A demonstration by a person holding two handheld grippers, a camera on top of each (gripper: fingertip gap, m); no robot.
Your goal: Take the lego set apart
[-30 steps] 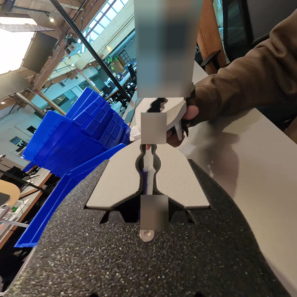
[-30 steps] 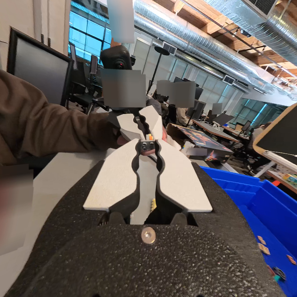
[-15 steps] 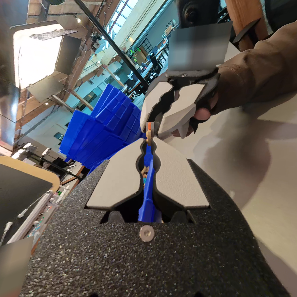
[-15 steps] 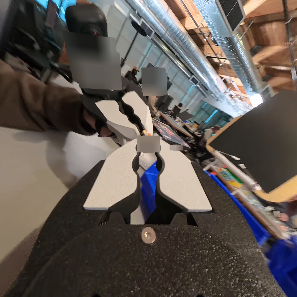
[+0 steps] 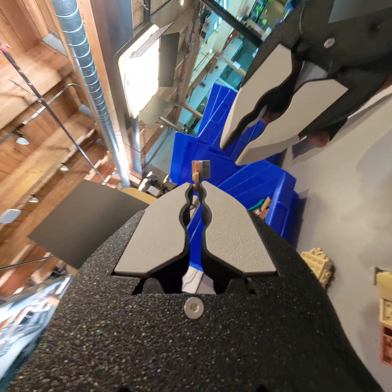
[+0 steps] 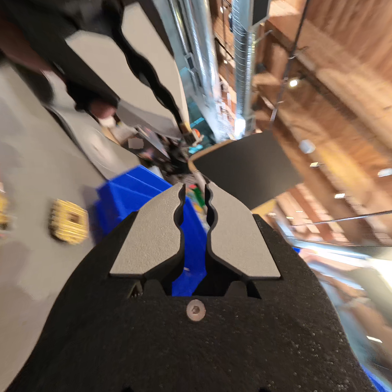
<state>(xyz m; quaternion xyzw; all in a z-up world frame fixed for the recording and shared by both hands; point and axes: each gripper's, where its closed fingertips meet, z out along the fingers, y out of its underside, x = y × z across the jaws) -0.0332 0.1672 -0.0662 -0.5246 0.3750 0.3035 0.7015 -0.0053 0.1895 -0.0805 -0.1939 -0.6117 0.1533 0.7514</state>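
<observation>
Just above the centre of the left wrist view, the left gripper (image 5: pixel 197 186) has its jaws drawn narrow, pinching the tan stem of a small assembly of toy bricks (image 5: pixel 201 169), whose grey and orange blocks stand up past the fingertips. Behind it, blue plastic bins (image 5: pixel 254 182) fill the middle of the frame, one holding loose coloured pieces at centre right. At the upper right, the right gripper (image 5: pixel 230 154) hangs over the bins with its fingers parted and nothing between them. A tan brick build (image 5: pixel 317 266) lies on the grey table (image 5: pixel 339 191) at the right edge. Across the right wrist view, which is blurred, the same parted jaws sit at centre above a blue bin (image 6: pixel 131 197), with the tan build at the left.
</observation>
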